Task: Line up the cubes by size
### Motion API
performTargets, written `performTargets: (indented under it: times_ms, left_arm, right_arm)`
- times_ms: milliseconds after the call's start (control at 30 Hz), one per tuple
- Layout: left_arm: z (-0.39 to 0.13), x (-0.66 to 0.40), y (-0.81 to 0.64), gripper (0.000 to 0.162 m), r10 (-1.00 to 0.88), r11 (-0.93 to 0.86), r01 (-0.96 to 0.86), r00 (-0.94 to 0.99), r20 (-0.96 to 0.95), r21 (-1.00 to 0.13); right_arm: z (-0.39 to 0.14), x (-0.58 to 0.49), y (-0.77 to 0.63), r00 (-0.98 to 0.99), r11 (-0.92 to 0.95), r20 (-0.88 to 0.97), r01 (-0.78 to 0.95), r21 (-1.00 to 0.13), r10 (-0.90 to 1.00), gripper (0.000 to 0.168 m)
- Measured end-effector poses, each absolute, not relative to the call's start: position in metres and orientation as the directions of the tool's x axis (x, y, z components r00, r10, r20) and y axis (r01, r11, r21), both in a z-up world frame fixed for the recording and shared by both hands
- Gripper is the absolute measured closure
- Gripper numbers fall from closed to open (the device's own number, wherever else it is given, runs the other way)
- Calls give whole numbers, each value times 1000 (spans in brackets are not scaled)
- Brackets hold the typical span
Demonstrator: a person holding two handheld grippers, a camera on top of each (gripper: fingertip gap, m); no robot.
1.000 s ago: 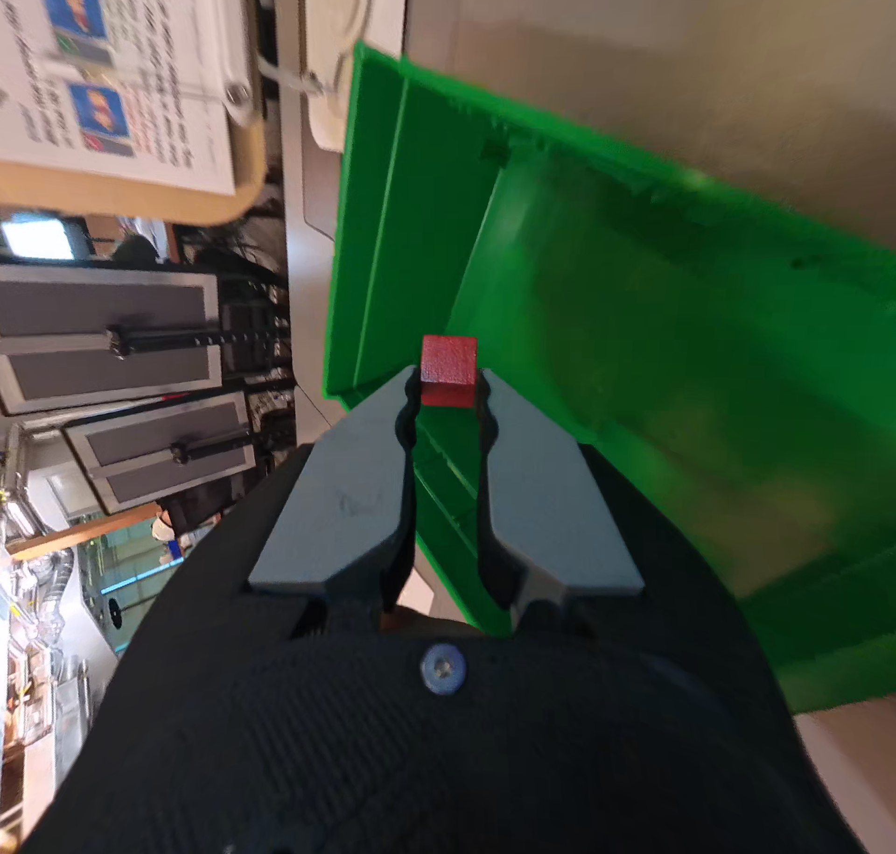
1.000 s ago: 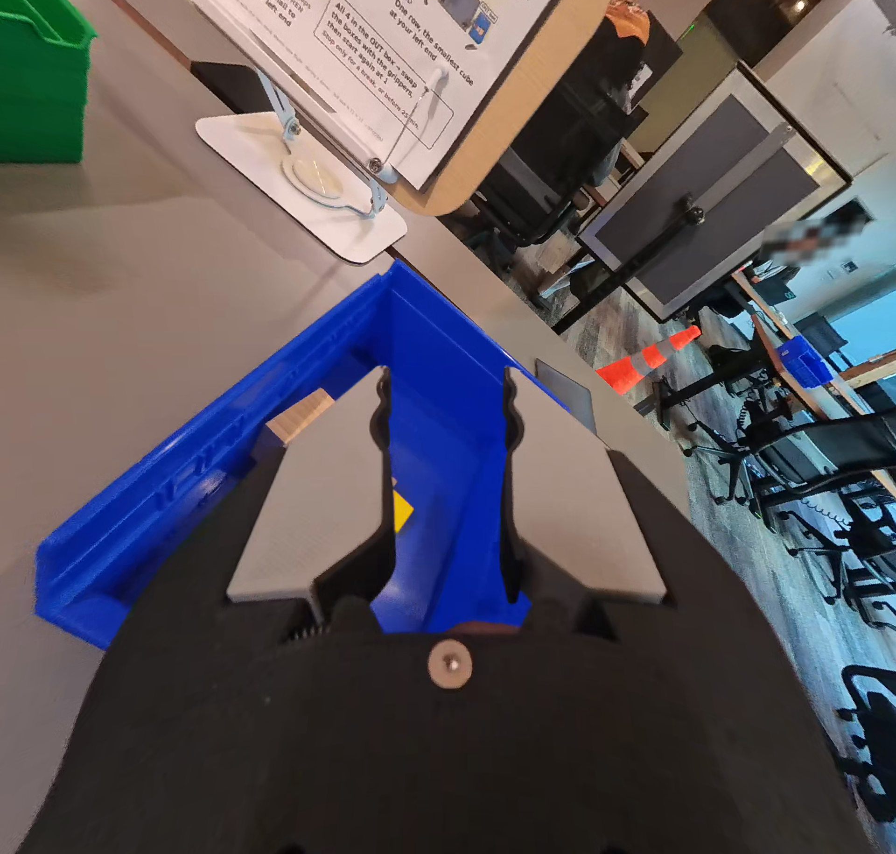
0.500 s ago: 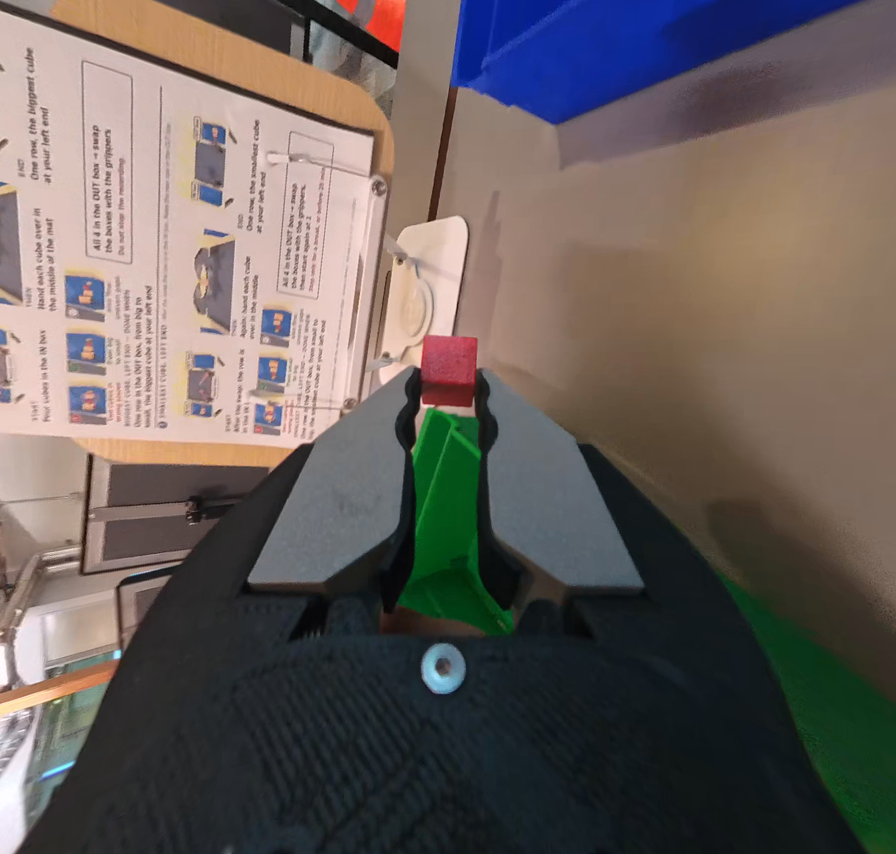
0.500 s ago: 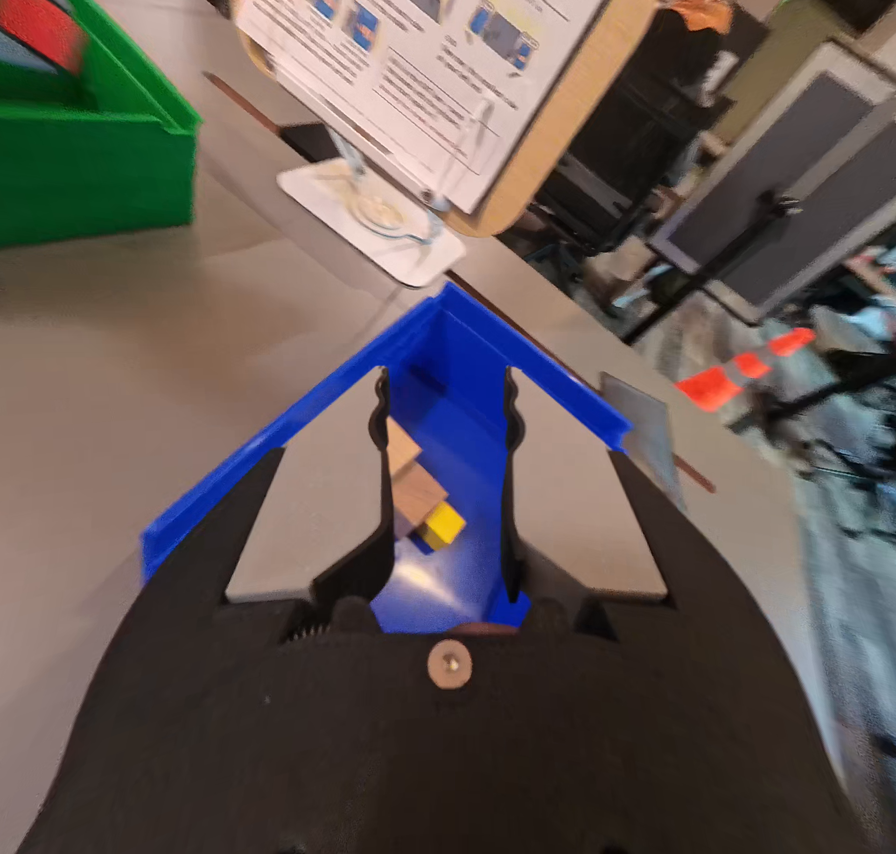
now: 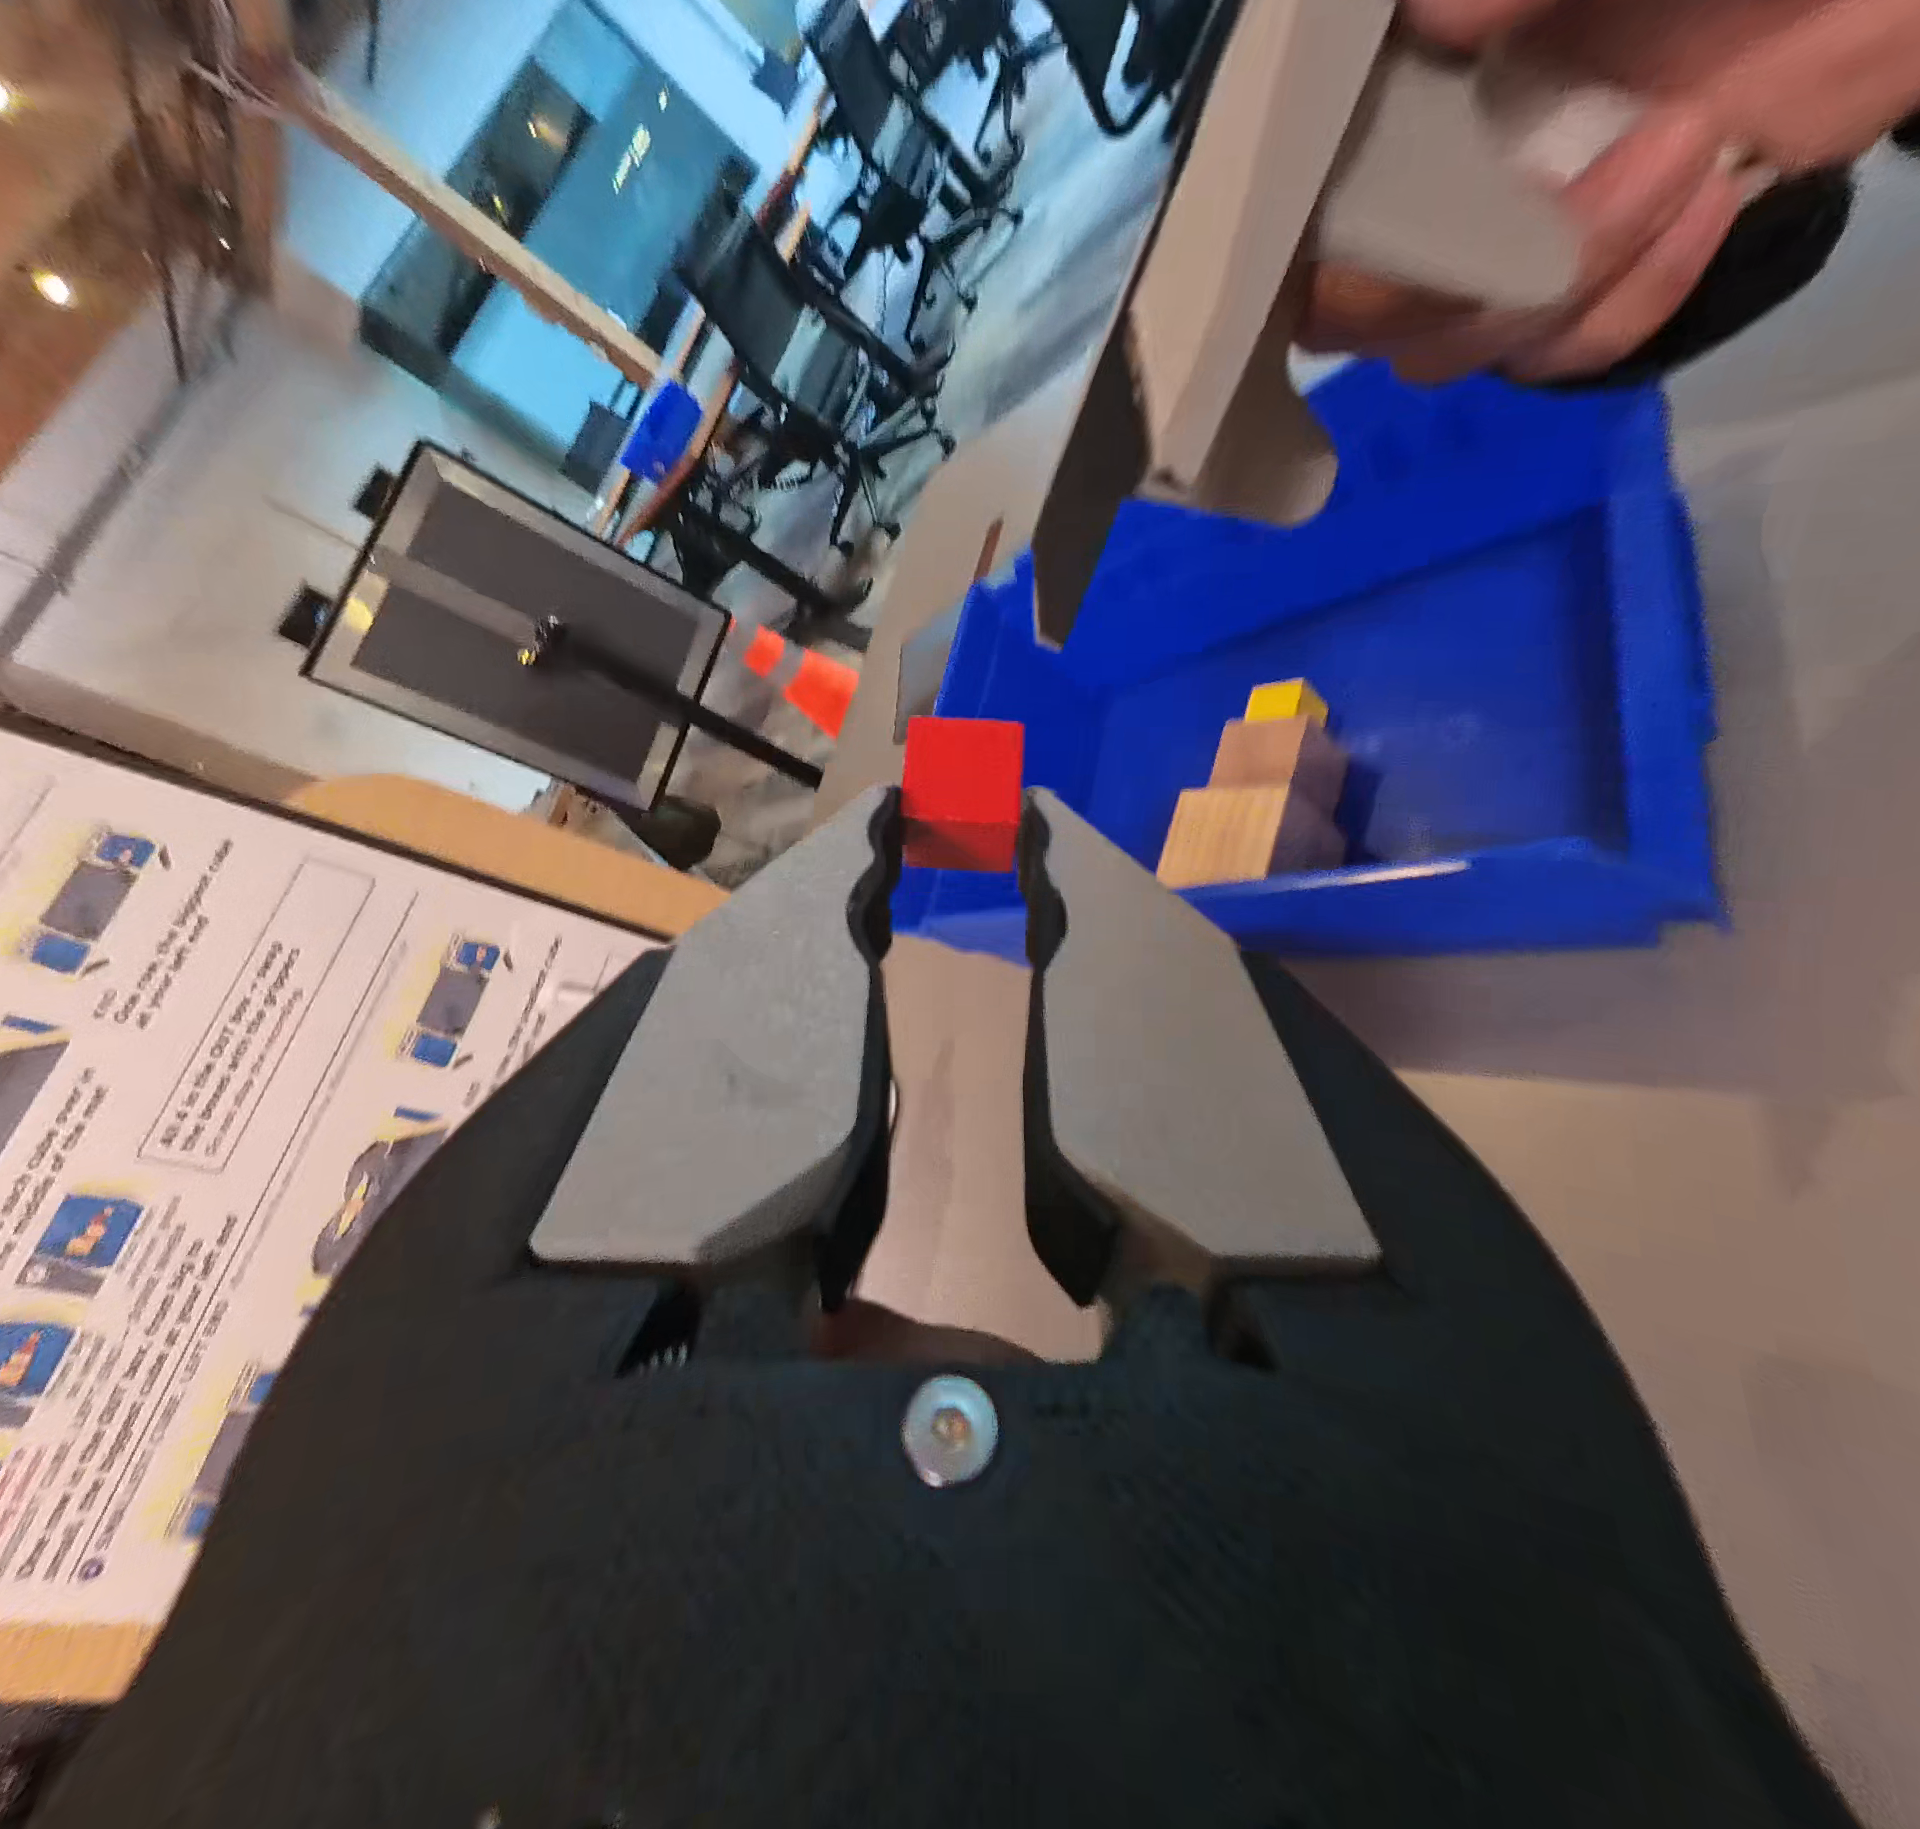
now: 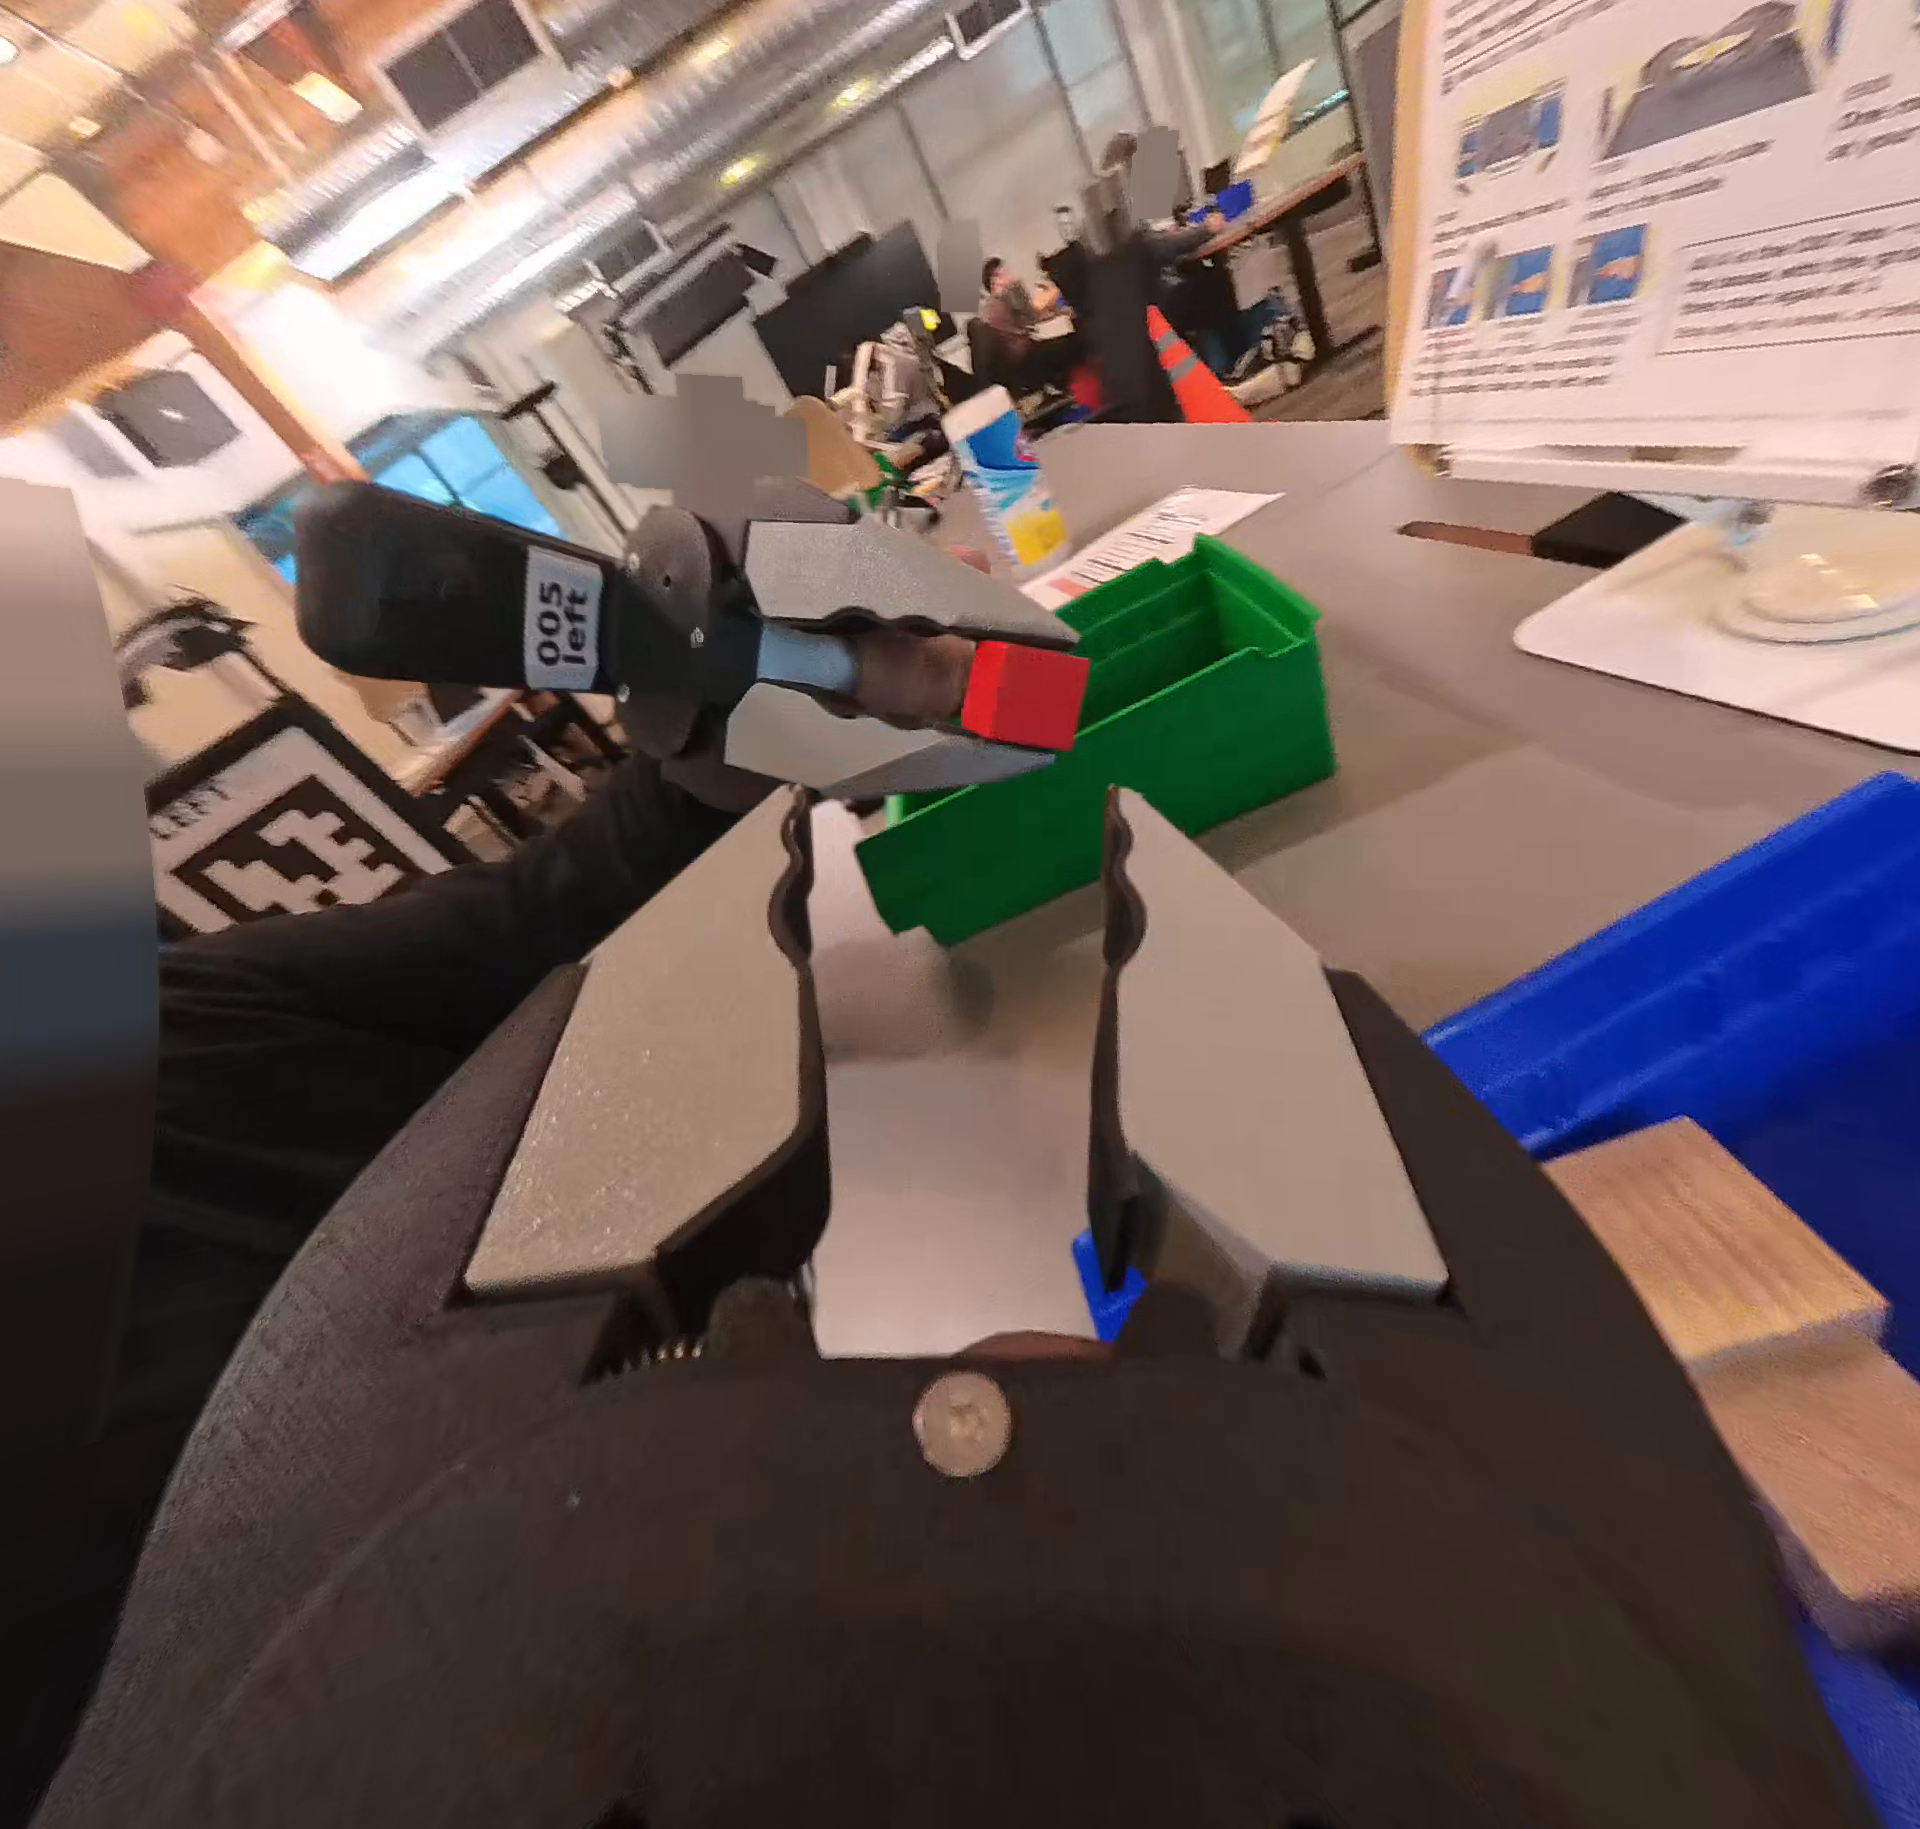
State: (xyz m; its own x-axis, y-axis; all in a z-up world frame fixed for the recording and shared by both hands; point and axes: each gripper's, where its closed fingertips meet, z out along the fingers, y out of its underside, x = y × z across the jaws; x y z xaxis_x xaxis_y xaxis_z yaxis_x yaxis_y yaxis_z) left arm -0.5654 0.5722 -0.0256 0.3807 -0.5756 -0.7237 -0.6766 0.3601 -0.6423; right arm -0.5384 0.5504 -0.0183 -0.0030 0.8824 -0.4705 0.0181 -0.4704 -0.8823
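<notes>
My left gripper is shut on a small red cube and holds it in the air over the grey table, near the blue bin. In that bin lie a light wooden cube, a darker wooden cube and a small yellow cube. My right gripper is open and empty. It faces the left gripper and its red cube. In the left wrist view the right gripper's fingers hang above the blue bin, held by a hand.
A green bin stands on the table behind the left gripper. The blue bin with a wooden cube is at my right. An instruction board stands on a white base plate. A black sleeve is at left.
My left gripper has swung away from the green bin toward the blue bin, still holding the red cube. My right gripper has risen from the blue bin and turned toward the left gripper.
</notes>
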Motion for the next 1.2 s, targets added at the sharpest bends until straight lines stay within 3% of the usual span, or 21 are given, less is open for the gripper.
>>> performTargets:
  times_ms: [100,200,333,500,633,700,767,867,1000,1067,1200]
  left_arm:
    - [-22,-550,554,142,-592,443,-614,346,-728,-653]
    - [-25,-544,550,142,-592,449,-620,334,-734,-643]
    - [-29,-535,546,142,-603,455,-624,309,-735,-636]
    - [-35,-533,549,142,-618,412,-635,332,-712,-654]
    - [-43,-553,559,140,-612,299,-676,406,-679,-673]
    - [-51,-577,559,139,-616,217,-706,437,-656,-674]
    - [-56,-605,553,141,-604,176,-723,457,-653,-668]
    - [-66,-649,544,141,-559,128,-763,472,-681,-634]
    - [-86,-698,527,141,-536,30,-785,510,-673,-618]
    - [-96,-718,515,141,-549,-21,-784,528,-648,-620]
    - [-116,-748,483,126,-615,-105,-745,569,-545,-659]
  right_arm:
    - [-14,-542,541,-117,-514,-510,2,-858,852,119]
    - [-18,-548,545,-113,-522,-519,11,-853,847,122]
    - [-19,-552,542,-126,-508,-506,19,-861,853,147]
    - [-26,-551,545,-99,-497,-499,47,-866,861,149]
    - [-34,-541,559,3,-424,-426,110,-899,905,150]
    - [-57,-521,588,201,-300,-252,267,-916,947,149]
    - [-89,-494,611,288,-169,-16,517,-839,958,149]
    - [-139,-452,637,217,-47,244,831,-554,945,149]
    - [-185,-408,657,-12,67,372,989,-135,928,149]
    - [-198,-407,661,-72,104,357,992,-69,931,149]
    - [-215,-417,663,-92,123,291,988,-89,952,149]
